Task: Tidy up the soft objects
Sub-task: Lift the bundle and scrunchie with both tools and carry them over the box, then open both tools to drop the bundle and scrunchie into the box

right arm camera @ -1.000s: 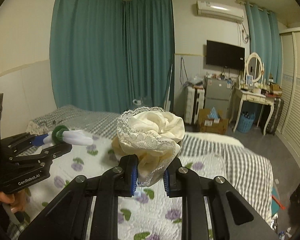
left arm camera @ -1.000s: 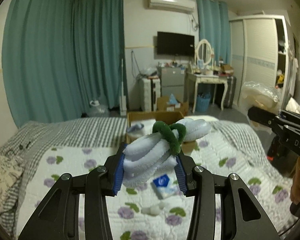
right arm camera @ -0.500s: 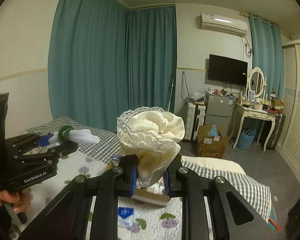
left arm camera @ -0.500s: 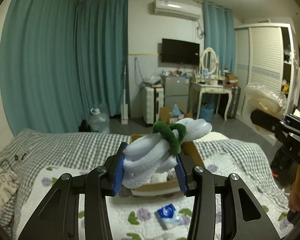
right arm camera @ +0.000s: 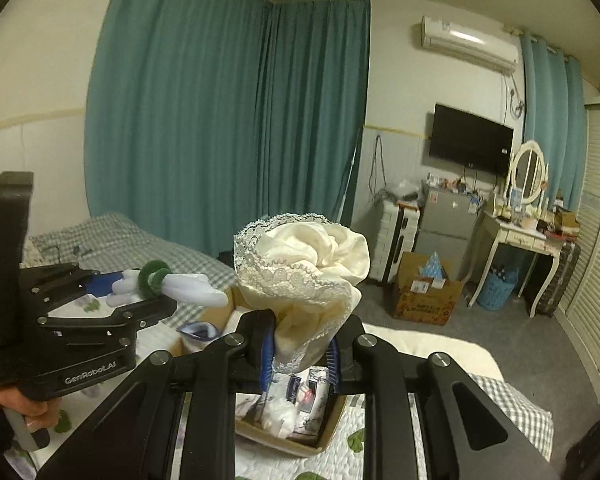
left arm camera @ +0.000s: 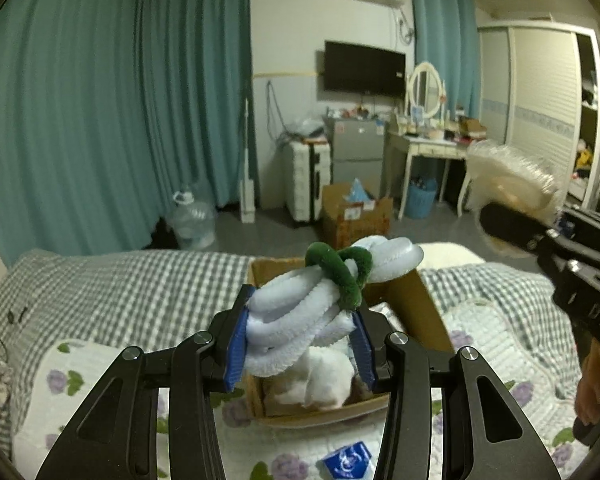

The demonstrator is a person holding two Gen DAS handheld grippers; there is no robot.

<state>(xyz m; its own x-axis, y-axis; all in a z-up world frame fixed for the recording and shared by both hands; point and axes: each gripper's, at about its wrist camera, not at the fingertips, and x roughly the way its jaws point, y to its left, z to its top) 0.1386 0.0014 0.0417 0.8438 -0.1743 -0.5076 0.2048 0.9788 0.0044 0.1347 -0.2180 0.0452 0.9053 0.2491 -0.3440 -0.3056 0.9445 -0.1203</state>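
Now both grippers hang over the open brown cardboard box [left arm camera: 416, 304] on the floral quilted bed [left arm camera: 500, 344], where a second ago they were short of it with the box far ahead. By my reading the carry is nearly over and the drop into the box is the step in hand.

Clenched in the left gripper [left arm camera: 300, 350], between its blue pads, is a bundle of pale blue-white fluffy loops bound by a dark green fuzzy band [left arm camera: 300, 320]. The bundle juts forward and upward over the box's near half, the green band sitting toward its far end. It looks plush and springy, squeezed narrow where the pads bite.

Equally tight, the right gripper [right arm camera: 300, 356] grasps a cream fabric scrunchie with a lace edge [right arm camera: 300, 272], which billows above the pads like a rose. In the right wrist view it sits above the box's interior, where white soft items and printed packets already lie.

A small blue packet [left arm camera: 348, 458] lies on the quilt just near of the box, outside it.

Both items look light and likely to cling to the pads on release.
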